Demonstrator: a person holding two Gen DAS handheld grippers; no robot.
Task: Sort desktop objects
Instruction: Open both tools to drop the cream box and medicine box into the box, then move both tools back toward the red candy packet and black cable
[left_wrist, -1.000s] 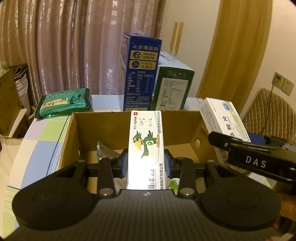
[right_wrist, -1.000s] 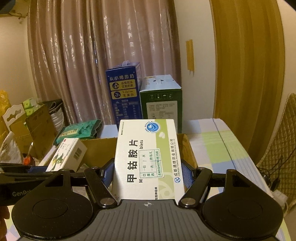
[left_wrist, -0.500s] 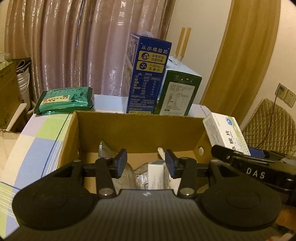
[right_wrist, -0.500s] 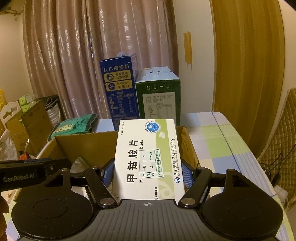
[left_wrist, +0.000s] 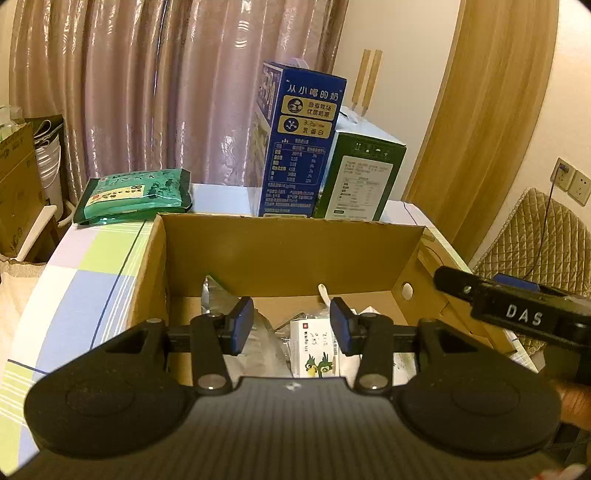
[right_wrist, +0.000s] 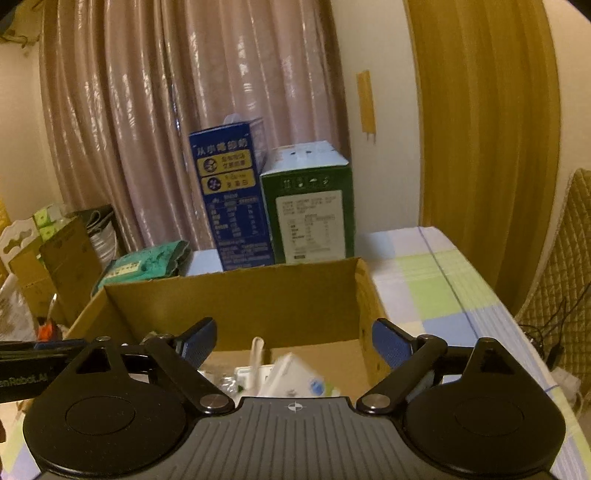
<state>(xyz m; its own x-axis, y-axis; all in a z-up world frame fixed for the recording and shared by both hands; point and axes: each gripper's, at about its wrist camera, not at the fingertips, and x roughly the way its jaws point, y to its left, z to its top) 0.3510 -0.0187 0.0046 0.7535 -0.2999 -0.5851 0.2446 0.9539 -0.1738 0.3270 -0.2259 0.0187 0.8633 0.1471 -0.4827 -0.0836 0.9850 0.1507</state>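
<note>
Drop step: both hand-held grippers, left (left_wrist: 291, 325) and right (right_wrist: 293, 338), released, empty above brown cardboard box (left_wrist: 295, 254). Parrot-print medicine carton (left_wrist: 317, 350) and white carton (right_wrist: 295, 376) lie inside, below jaws. Next: withdraw and seek remaining items on surface (right_wrist: 436, 280).

I see a table covered with a checked cloth (left_wrist: 92, 280) of pale blue, green and white squares. On it sits an open cardboard box (left_wrist: 291, 251), its brown walls upright. Behind the box, a tall blue milk carton (left_wrist: 299, 147) stands just beside a shorter green carton (left_wrist: 360, 177), the two looking close to touching. Off to the left of them, a green foil packet (left_wrist: 135, 194) lies flat on the cloth near the table's far edge.
</note>
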